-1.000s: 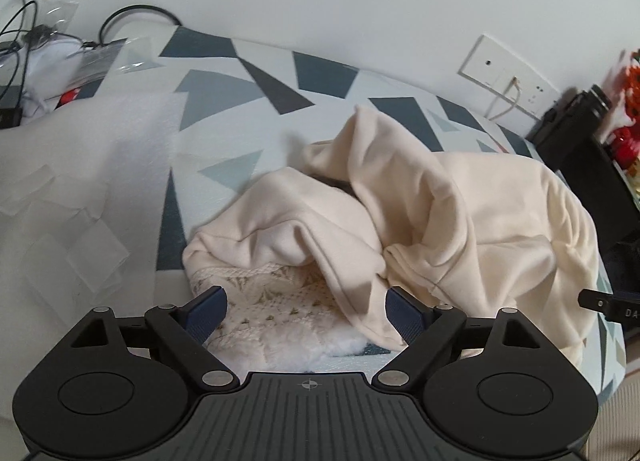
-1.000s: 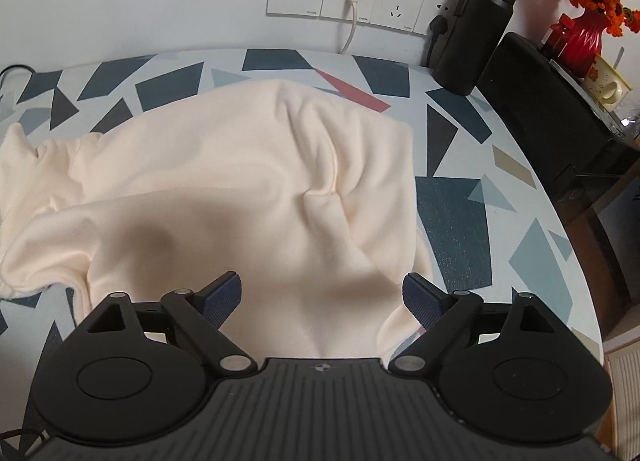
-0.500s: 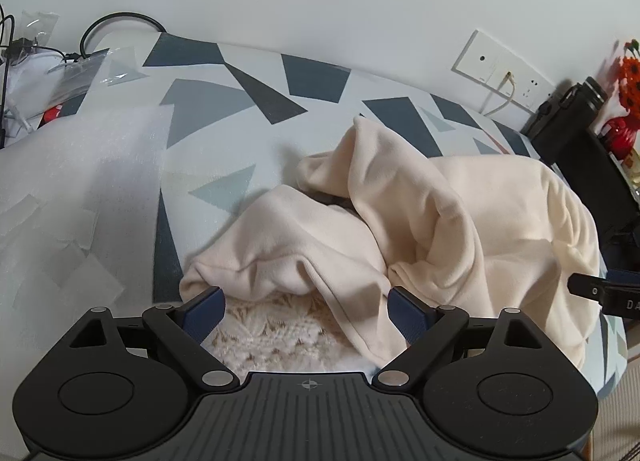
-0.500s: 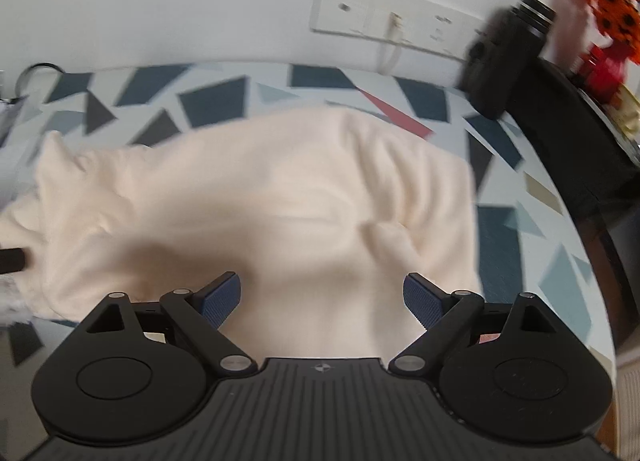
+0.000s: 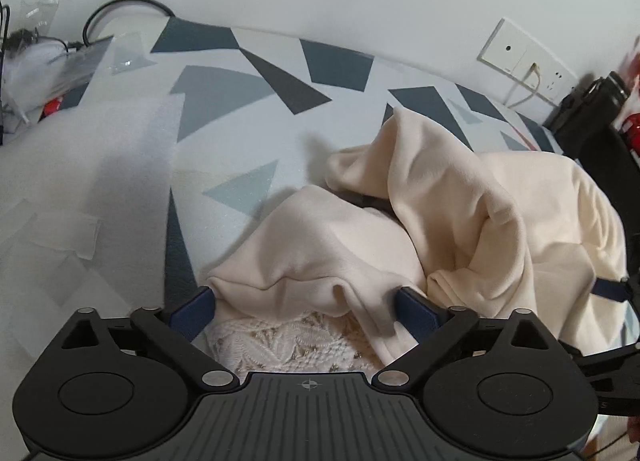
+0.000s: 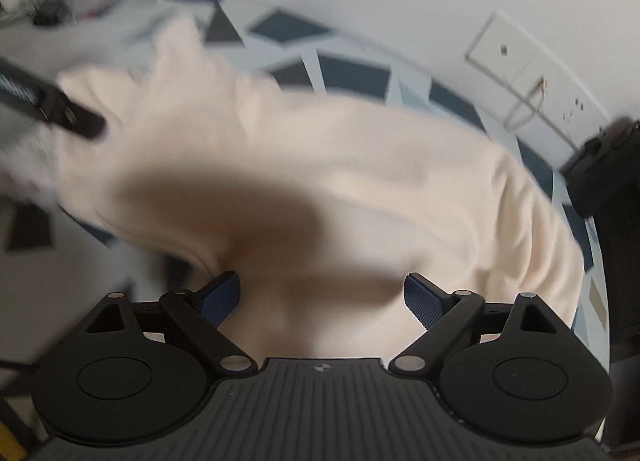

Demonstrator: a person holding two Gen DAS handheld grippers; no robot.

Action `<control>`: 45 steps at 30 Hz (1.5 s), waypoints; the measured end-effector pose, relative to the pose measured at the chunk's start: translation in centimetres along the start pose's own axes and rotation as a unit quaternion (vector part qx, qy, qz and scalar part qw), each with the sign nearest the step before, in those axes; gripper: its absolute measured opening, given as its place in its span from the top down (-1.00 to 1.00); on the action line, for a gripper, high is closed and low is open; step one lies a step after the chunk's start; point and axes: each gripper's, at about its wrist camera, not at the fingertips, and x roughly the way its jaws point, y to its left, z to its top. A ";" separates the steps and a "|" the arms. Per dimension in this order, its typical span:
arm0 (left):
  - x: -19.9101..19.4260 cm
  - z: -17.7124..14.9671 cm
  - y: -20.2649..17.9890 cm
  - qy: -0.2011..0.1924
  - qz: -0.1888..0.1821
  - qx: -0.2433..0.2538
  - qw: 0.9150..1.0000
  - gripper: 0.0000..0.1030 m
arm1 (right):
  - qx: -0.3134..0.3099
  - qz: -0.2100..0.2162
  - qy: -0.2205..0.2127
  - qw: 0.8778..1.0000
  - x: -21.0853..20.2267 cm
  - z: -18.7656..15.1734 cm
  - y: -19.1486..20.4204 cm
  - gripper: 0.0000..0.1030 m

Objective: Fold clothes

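Note:
A crumpled cream garment [image 5: 460,221] with a white lace trim [image 5: 288,341] lies on the table with a blue and grey triangle pattern [image 5: 240,133]. My left gripper [image 5: 304,311] is low over the garment's near edge. Its jaws are closing, with a cream fold and the lace between the blue pads [image 5: 416,313]. In the blurred right wrist view, my right gripper [image 6: 322,297] hangs open over the broad part of the garment [image 6: 360,181], nothing pinched. The left gripper [image 6: 52,105] shows at that view's upper left, and a right fingertip [image 5: 612,289] at the left wrist view's right edge.
A white foam sheet [image 5: 80,165] covers the table's left part. Cables and plastic bags [image 5: 48,57] lie at the far left. Wall sockets [image 5: 524,57] with a plugged cable sit on the wall. A black bottle [image 5: 588,105] and a dark cabinet [image 6: 612,189] stand at the right.
My left gripper has come down and forward onto the garment's near edge and its jaws have narrowed. The right gripper has rolled and swung left over the garment.

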 end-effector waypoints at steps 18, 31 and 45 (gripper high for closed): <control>-2.3 3.1 -9.8 -0.040 -0.033 -0.048 0.998 0.89 | 0.207 0.039 -0.037 0.977 1.4 -5.7 -17.2 0.70; -4.1 3.2 -11.7 -0.047 0.011 -0.047 0.998 -0.46 | 0.241 0.111 -0.092 0.960 -2.3 -8.4 -23.0 -0.18; 1.1 1.4 -19.6 0.010 -0.011 0.015 1.000 0.19 | 0.355 0.066 -0.056 0.931 3.9 -12.2 -29.5 0.37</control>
